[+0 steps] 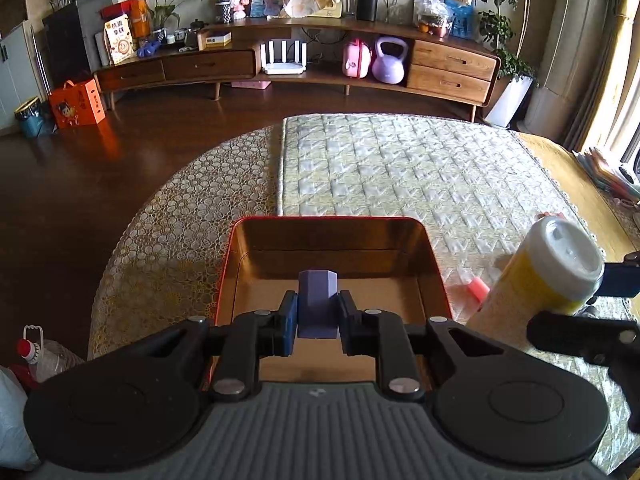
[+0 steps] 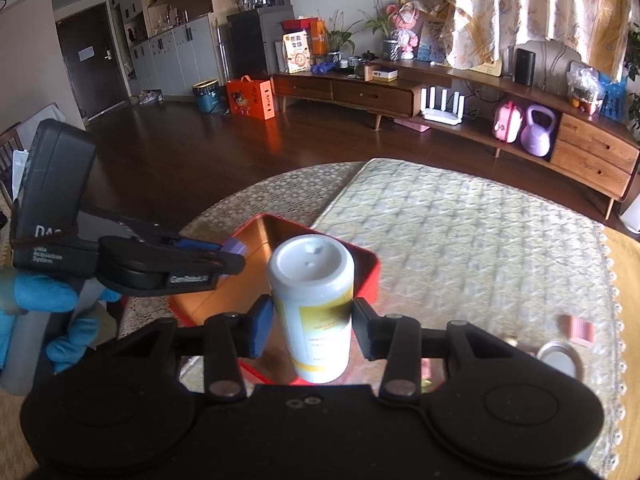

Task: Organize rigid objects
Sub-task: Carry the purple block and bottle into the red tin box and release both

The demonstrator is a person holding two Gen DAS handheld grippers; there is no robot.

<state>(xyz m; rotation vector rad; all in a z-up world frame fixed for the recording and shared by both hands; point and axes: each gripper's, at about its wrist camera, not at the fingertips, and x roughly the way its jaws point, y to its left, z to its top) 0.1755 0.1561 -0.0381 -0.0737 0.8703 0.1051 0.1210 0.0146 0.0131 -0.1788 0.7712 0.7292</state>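
Observation:
My left gripper [image 1: 317, 312] is shut on a small purple hexagonal block [image 1: 317, 300] and holds it over the open red tin box [image 1: 432, 268], whose inside is golden. From the right wrist view the left gripper [image 2: 232, 258] and the purple block [image 2: 236, 246] hang above the red tin box [image 2: 366, 276] at its left rim. My right gripper [image 2: 312, 320] is shut on a white bottle with a yellow label [image 2: 316, 312], held upright just in front of the box. That bottle [image 1: 552, 268] shows at the right edge of the left wrist view.
A round table with a lace cloth [image 1: 180, 224] and a quilted mat [image 1: 400, 176] carries the box. A pink block [image 1: 478, 289] lies right of the box. A pink piece [image 2: 580, 330] and a round metal lid [image 2: 560, 358] lie at the right. A blue-gloved hand [image 2: 44, 296] grips the left tool.

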